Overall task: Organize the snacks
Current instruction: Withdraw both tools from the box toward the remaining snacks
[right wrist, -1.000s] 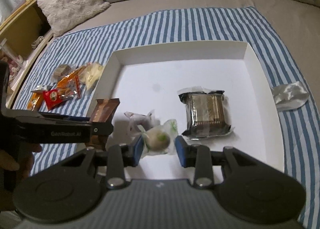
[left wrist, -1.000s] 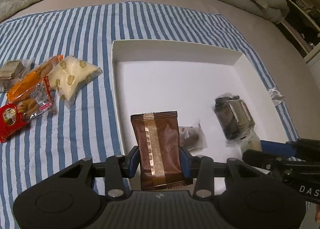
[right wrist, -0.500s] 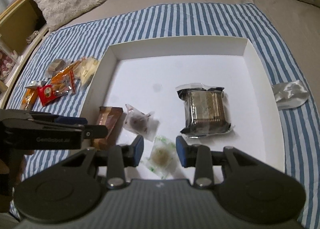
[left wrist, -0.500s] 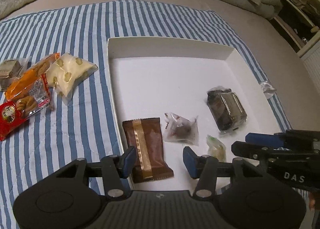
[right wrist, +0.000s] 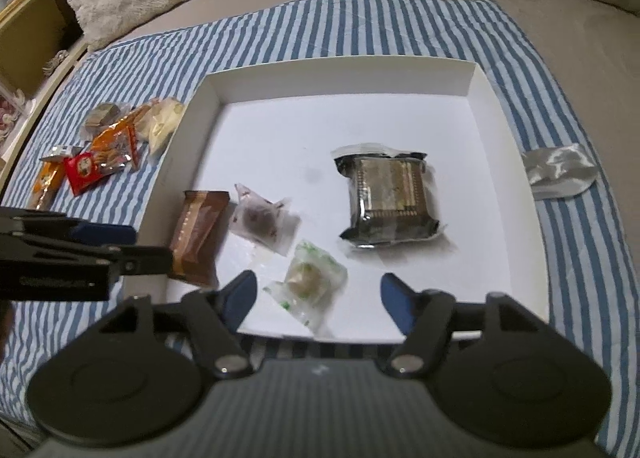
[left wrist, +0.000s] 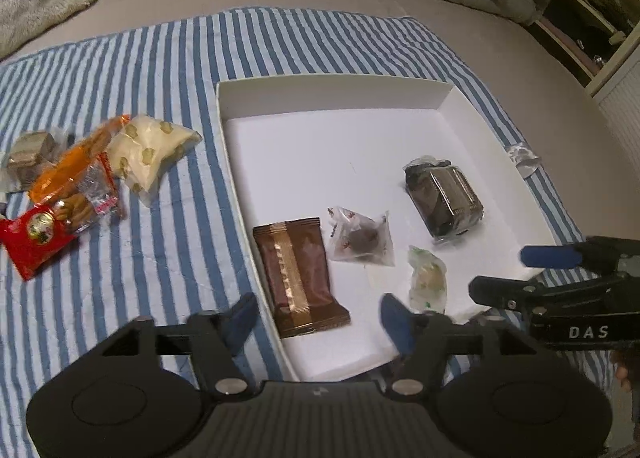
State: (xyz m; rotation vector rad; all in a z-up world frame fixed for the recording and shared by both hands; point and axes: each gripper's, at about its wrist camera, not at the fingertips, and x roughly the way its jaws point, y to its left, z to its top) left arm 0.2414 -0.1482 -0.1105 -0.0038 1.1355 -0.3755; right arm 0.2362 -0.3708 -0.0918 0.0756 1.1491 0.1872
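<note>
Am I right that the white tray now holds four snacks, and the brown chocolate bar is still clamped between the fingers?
Not quite. The white tray does hold four snacks, but the brown chocolate bar is no longer clamped: it lies flat on the tray floor, and the left gripper has just been opening, its fingers clear of the wrapper. The left wrist view shows this.

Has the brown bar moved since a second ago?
Yes. The brown bar has dropped from upright between the left gripper's pads to flat on the white tray's floor; the jaws have just opened.
</note>
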